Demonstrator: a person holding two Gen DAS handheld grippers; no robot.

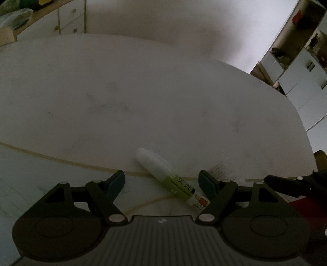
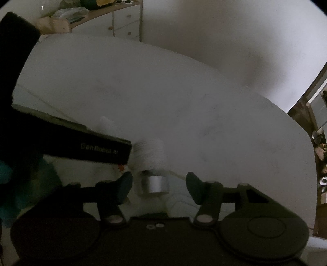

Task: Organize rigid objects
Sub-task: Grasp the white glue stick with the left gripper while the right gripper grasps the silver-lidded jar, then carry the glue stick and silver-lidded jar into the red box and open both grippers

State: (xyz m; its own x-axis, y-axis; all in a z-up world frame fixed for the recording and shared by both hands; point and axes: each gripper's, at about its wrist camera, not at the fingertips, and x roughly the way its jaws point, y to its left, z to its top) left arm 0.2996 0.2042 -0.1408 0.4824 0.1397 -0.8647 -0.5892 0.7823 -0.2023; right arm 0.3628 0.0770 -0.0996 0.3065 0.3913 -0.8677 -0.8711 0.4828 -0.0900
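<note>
A marker with a white cap and lime green barrel (image 1: 173, 178) lies on the white table (image 1: 143, 92), slanting between the fingers of my left gripper (image 1: 161, 182), which is open around it. In the right wrist view a white ribbed cylinder with a silver metal end (image 2: 152, 163) lies on the table (image 2: 184, 102) between the fingers of my right gripper (image 2: 159, 186), which is open. The left gripper's black body (image 2: 81, 145) reaches in from the left. The marker's white cap (image 2: 106, 124) shows just behind it.
A drawer unit (image 2: 122, 22) and a cluttered wooden shelf (image 2: 71, 14) stand beyond the table's far left edge. White cabinets and shelving (image 1: 302, 61) stand at the right. The table's curved far edge falls off toward a pale wall.
</note>
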